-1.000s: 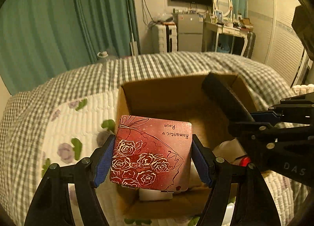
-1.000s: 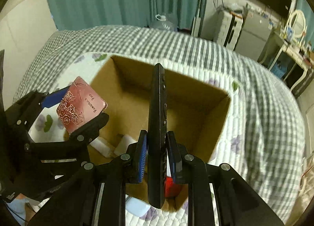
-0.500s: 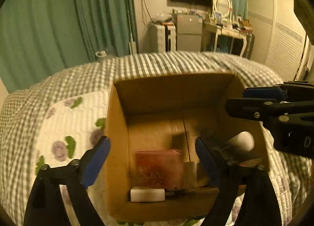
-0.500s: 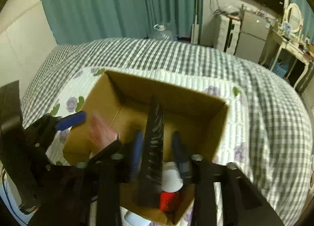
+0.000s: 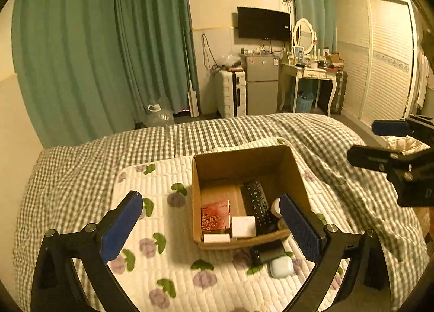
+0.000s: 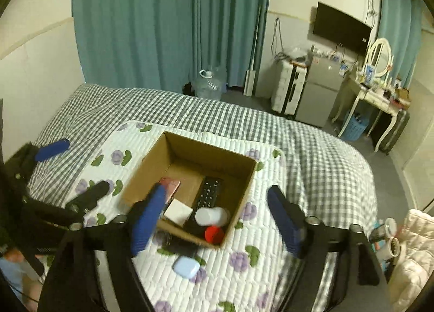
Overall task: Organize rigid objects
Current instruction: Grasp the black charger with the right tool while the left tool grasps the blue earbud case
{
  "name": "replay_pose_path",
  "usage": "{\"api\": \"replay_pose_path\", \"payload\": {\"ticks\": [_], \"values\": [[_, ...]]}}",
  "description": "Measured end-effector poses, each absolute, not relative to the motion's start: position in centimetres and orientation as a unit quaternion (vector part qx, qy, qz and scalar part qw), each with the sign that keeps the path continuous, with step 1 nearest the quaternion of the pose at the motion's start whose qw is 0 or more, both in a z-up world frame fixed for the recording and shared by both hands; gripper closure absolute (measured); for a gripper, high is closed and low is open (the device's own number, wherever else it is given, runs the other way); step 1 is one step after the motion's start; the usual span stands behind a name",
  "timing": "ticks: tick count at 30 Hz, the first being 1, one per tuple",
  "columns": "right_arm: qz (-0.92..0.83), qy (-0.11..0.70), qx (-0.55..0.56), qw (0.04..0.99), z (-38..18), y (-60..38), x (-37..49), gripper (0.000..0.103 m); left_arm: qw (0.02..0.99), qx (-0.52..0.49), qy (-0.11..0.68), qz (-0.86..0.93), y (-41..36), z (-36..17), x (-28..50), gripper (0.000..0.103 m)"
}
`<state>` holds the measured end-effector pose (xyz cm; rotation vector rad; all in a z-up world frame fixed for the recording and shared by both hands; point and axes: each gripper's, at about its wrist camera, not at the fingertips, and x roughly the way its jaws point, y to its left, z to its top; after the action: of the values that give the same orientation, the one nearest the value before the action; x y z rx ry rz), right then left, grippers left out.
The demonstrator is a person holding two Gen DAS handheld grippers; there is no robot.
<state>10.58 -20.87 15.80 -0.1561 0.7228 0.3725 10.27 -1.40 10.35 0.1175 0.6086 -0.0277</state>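
An open cardboard box [image 5: 245, 157] [image 6: 241, 192] stands on a white floral quilt. Inside lie a red rose tin [image 5: 215, 215] [image 6: 171, 185], a black remote [image 5: 256, 205] [image 6: 208, 194], a white block [image 5: 243, 226] [image 6: 177, 212], a white bottle with a red cap [image 6: 213, 217] and a small white bar [image 5: 216, 238]. A black case [image 5: 267, 253] and a pale blue earbud case [image 5: 282, 267] [image 6: 185, 267] lie on the quilt before the box. My left gripper [image 5: 211, 229] is open and empty, raised above the box's near side. My right gripper [image 6: 217, 221] is open and empty above the box.
The quilt [image 5: 152, 176] lies on a grey checked bedspread [image 6: 230, 119]. Beyond the bed are teal curtains [image 6: 168, 22], a water jug [image 6: 210, 83], a white suitcase, a small fridge [image 5: 261, 84] and a dressing table [image 5: 309, 72]. A white jacket [image 6: 415, 244] lies at the right.
Both grippers opened and let go: the rose tin and the remote dropped into the box. Both grippers then pulled up and back, away from the box.
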Motion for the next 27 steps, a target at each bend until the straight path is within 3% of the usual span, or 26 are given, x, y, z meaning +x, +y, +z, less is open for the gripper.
{"api": "replay_pose_path", "payload": {"ticks": [5, 9, 27], "values": [[0.172, 0.337, -0.075, 0.922, 16.5, -21.5, 5.9, 0.012, 0.952, 0.044, 0.304, -0.011, -0.7, 10.1, 7.4, 0.0], [0.166, 0.341, -0.077, 0.922, 14.7, -21.2, 3.9, 0.011, 0.947, 0.044, 0.32, -0.006, 0.1, 8.2, 6.6, 0.0], [0.163, 0.441, -0.069, 0.88, -3.2, -18.6, 7.5, 0.011, 0.91, 0.024, 0.413, 0.03, 3.4, -6.5, 10.0, 0.0]]}}
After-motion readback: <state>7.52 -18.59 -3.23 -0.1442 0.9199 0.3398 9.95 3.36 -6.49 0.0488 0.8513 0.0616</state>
